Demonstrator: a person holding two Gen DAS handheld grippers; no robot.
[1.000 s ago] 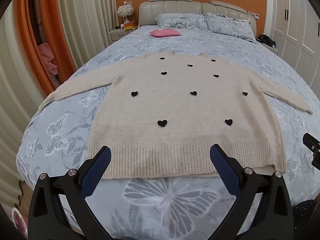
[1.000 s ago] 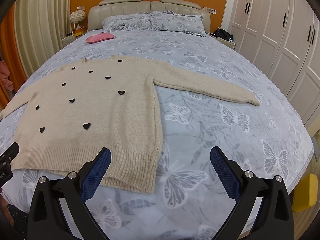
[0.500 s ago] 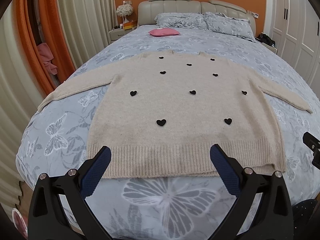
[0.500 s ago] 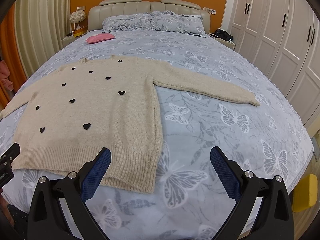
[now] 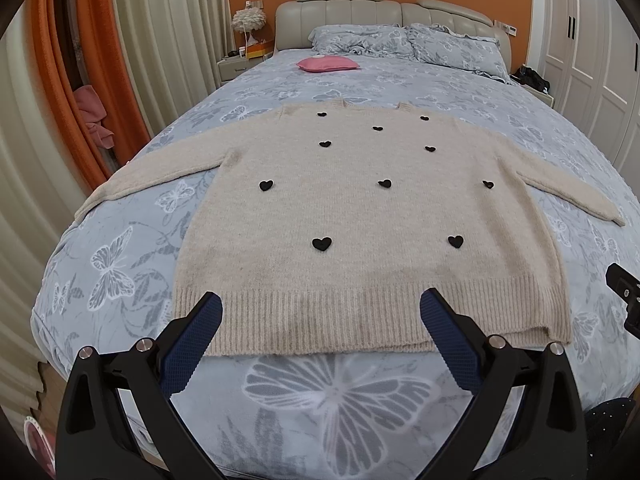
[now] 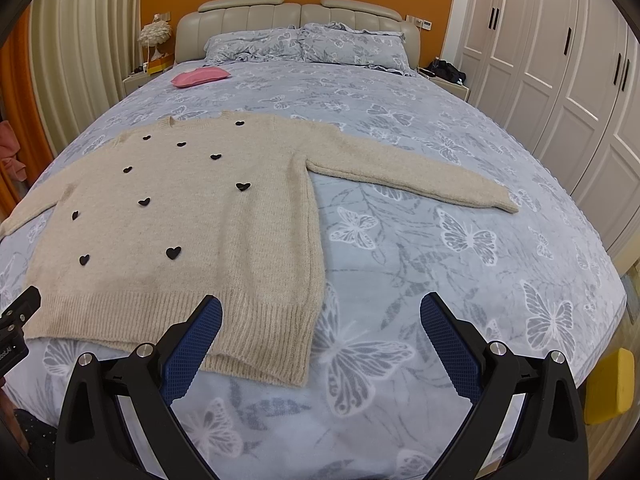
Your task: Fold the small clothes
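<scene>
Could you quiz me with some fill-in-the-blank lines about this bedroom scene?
1. The beige sweater lying flat on the bed is dotted with small black ____.
2. Both sleeves are spread ____, not folded in.
3. Near the pillows sits a small ____ cushion.
4. The left gripper and right gripper are both ____, holding nothing.

Missing words: hearts; outward; pink; open

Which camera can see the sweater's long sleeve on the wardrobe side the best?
The right wrist view. There the sleeve lies in full, from shoulder to cuff, across the butterfly bedspread. In the left wrist view the same sleeve runs off toward the picture's edge, squashed and smaller.
</scene>
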